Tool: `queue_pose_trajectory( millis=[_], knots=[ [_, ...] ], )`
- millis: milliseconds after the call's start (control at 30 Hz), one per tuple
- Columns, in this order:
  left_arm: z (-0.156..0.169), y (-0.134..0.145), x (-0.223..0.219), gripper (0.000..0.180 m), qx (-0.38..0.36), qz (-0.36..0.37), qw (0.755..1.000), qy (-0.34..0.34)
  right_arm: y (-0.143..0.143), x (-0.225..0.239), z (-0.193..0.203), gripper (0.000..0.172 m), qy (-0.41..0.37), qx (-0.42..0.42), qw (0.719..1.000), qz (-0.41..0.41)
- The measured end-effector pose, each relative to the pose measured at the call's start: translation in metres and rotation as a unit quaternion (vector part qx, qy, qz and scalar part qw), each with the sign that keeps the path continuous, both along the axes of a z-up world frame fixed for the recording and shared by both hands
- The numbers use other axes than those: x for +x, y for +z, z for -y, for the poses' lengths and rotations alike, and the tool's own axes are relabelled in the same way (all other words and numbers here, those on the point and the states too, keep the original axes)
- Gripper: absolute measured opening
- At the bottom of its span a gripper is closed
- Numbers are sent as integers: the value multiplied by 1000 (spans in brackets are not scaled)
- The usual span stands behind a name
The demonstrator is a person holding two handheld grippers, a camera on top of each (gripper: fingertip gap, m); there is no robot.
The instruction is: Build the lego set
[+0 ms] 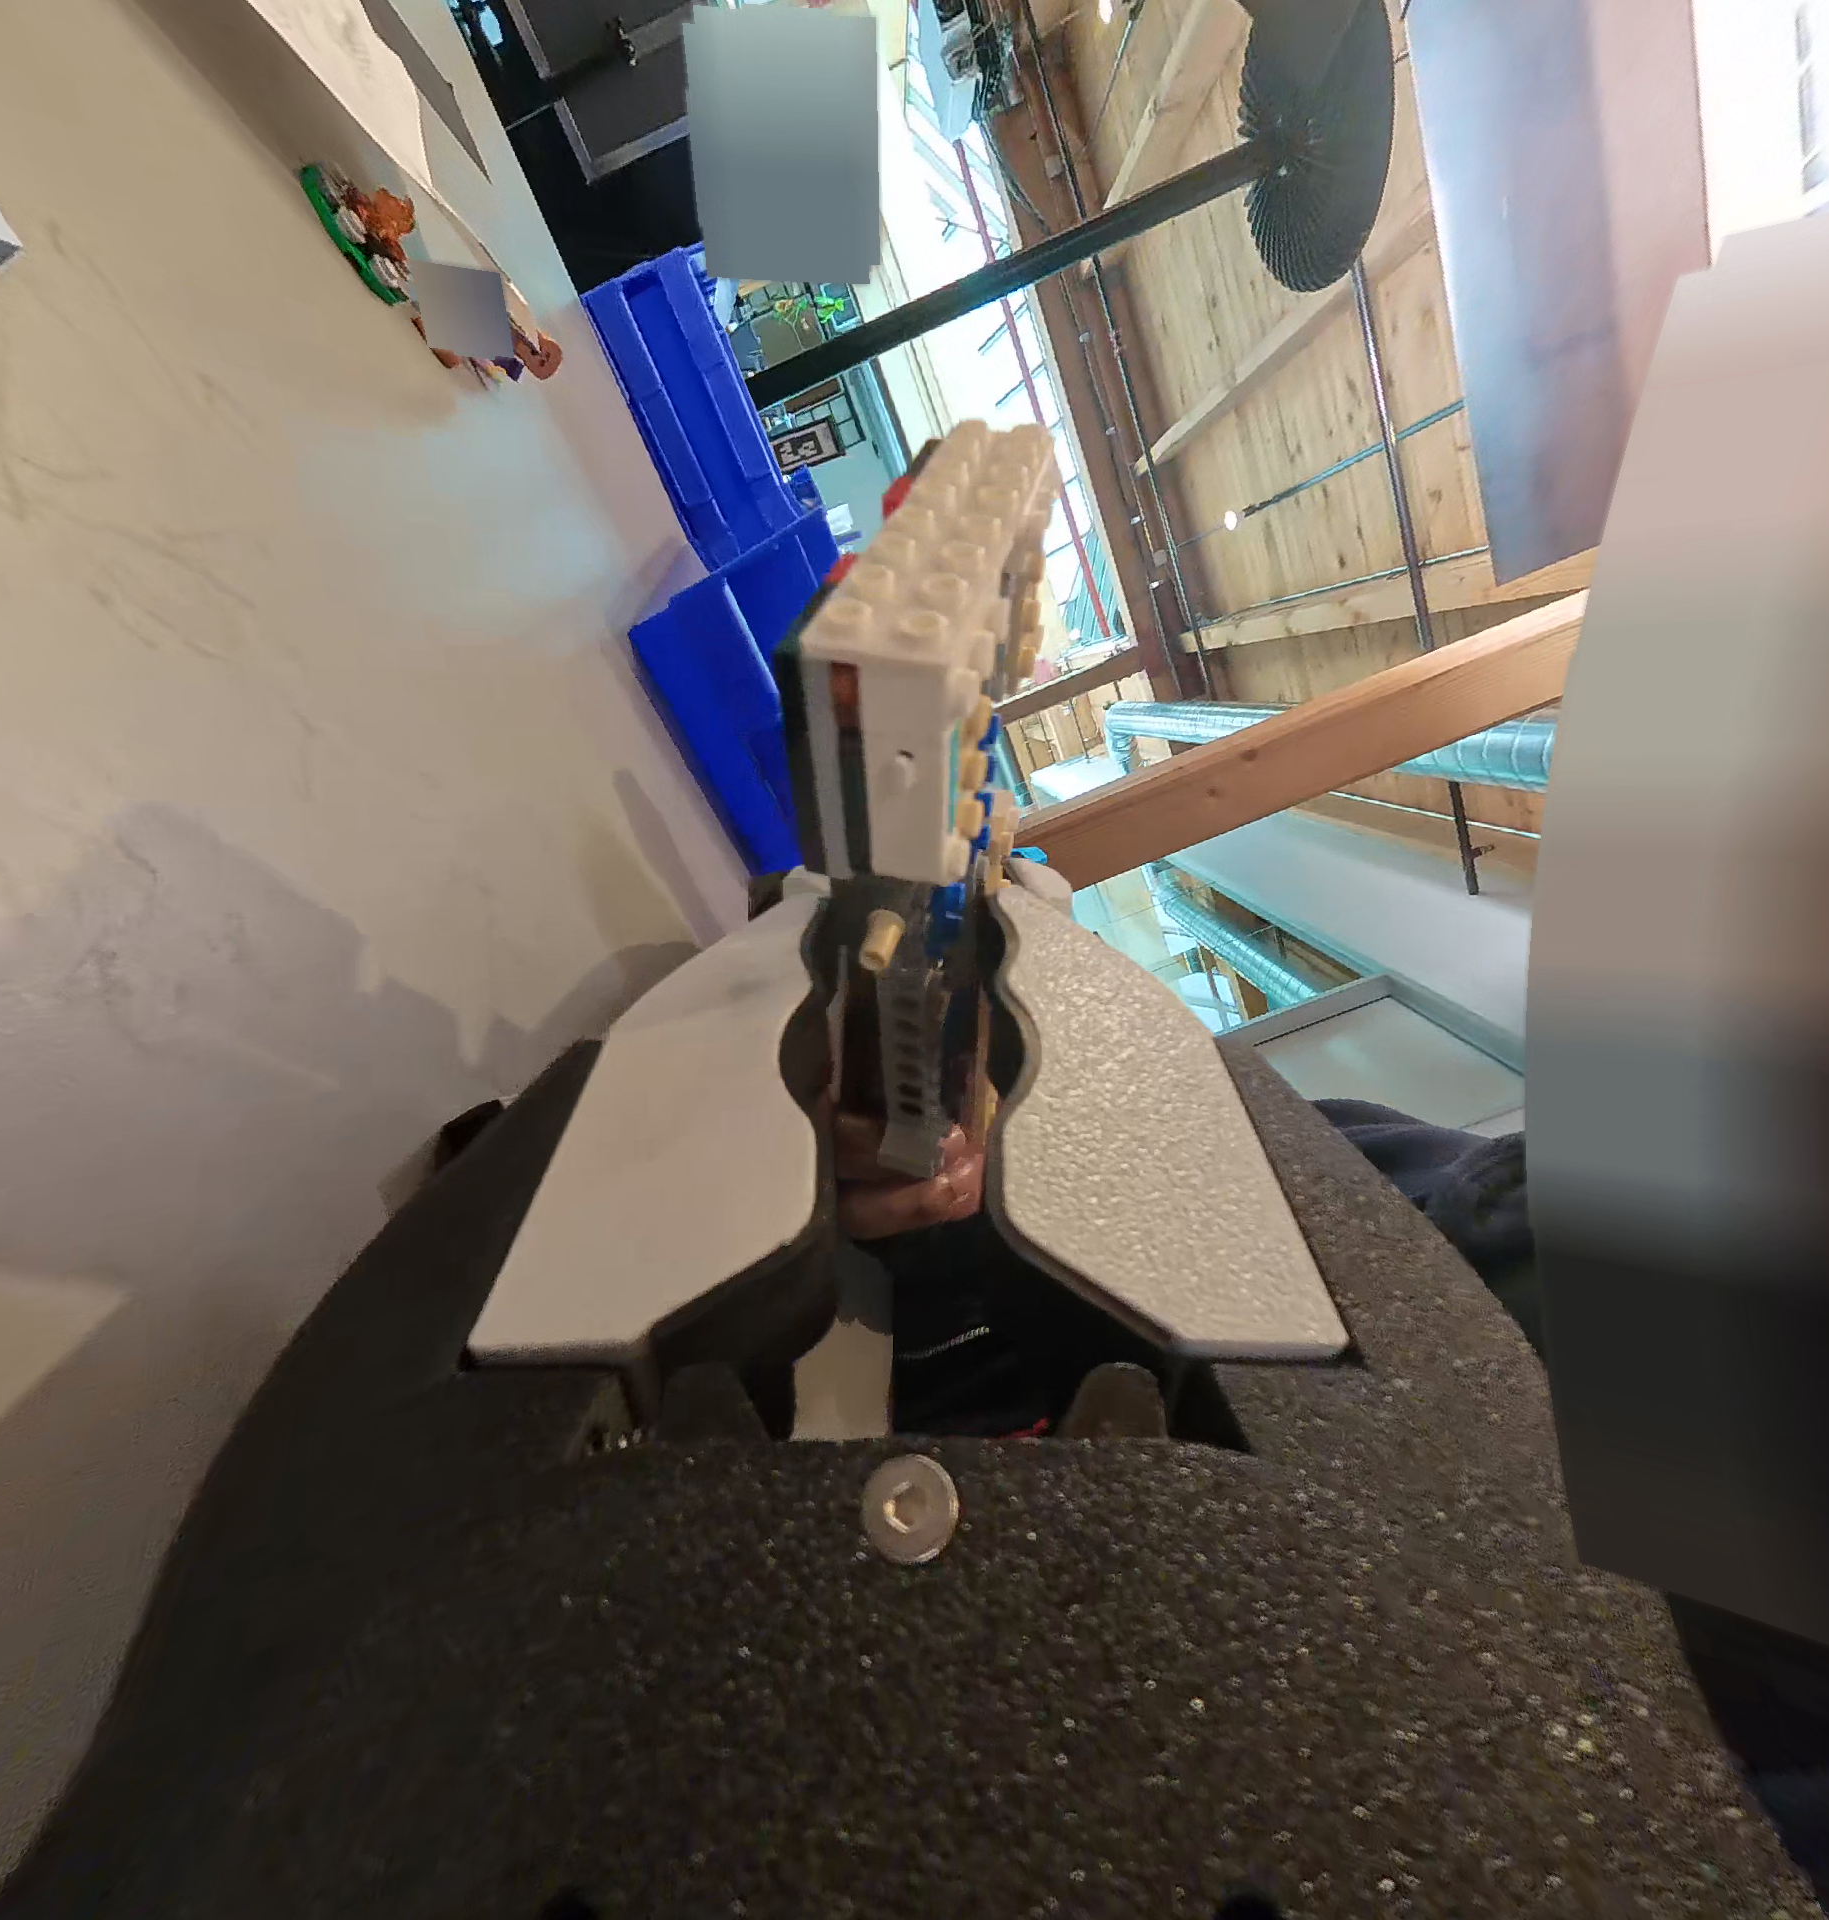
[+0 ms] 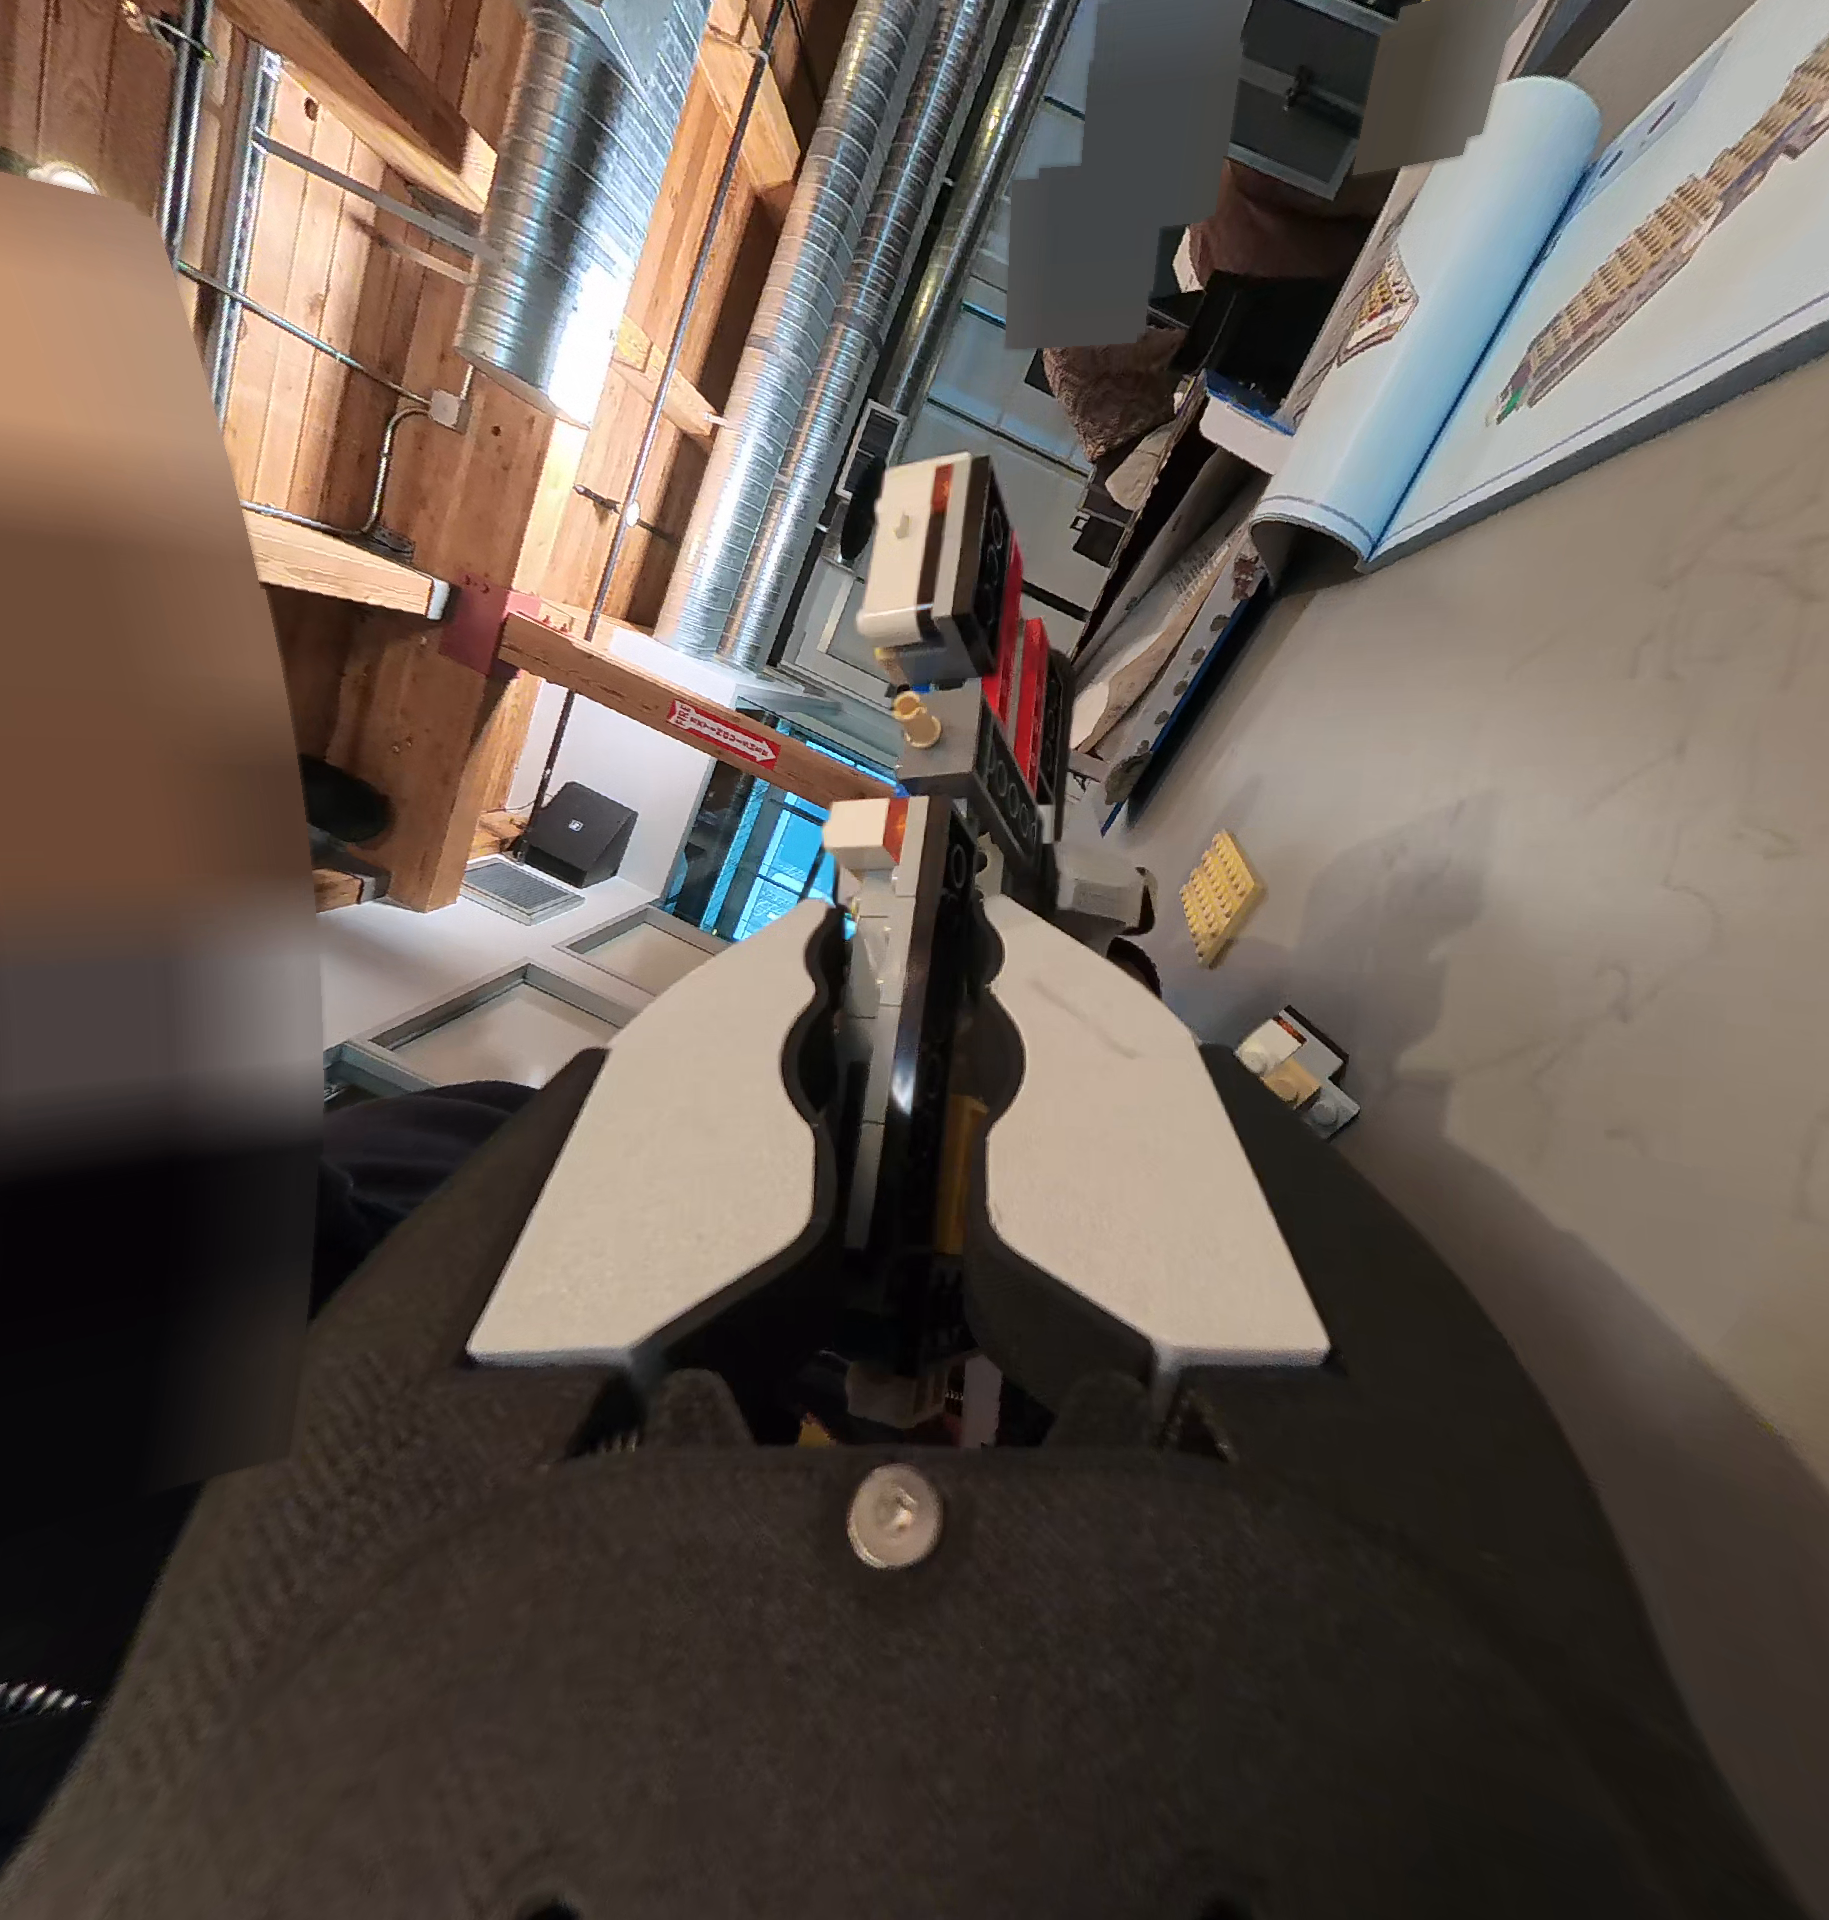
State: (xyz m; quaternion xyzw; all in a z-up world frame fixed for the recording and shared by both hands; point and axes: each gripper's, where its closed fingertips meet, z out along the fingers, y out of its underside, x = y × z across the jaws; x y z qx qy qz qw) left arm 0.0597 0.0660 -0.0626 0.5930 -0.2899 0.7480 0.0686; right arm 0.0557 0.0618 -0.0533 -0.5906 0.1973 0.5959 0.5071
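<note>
A: Where's the brick model (image 1: pixel 915 665) now?

B: Up off the worktop (image 1: pixel 214 623), between your two tools. Your left tool (image 1: pixel 905 914) is clamped on its grey and blue lower part, the white studded block sticking out past the fingers (image 1: pixel 1097 997). Your right tool (image 2: pixel 915 925) is clenched on the black plate edge of the same model (image 2: pixel 941 582) — the left tool's grey tip shows just beyond it.

A: How do I handle it well?

B: I'd judge both grips are thin, on edges — so keep both tools steady and squeeze evenly, no twisting, or layers may split. The tan plate (image 2: pixel 1222 899) and small brick cluster (image 2: pixel 1294 1070) lie on the worktop near your right tool, the booklet (image 2: pixel 1616 312) farther back
</note>
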Motion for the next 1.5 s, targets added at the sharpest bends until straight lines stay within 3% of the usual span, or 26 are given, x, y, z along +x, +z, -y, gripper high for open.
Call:
queue_pose_trajectory(
  millis=[467, 933, 1500],
  knots=[
    [-7, -2, -1, 19, -37, -5, 999, 20, -8, -1, -3, 25, -1, -23, 1000, 21],
    [-14, -9, 2, 18, -42, -24, 998, 33, -24, -3, 1, 30, 13, -71, 988, 134],
    [-12, -20, 17, 17, -49, -62, 997, 26, -38, 22, 6, 33, 1, -114, 972, 206]
  ],
)
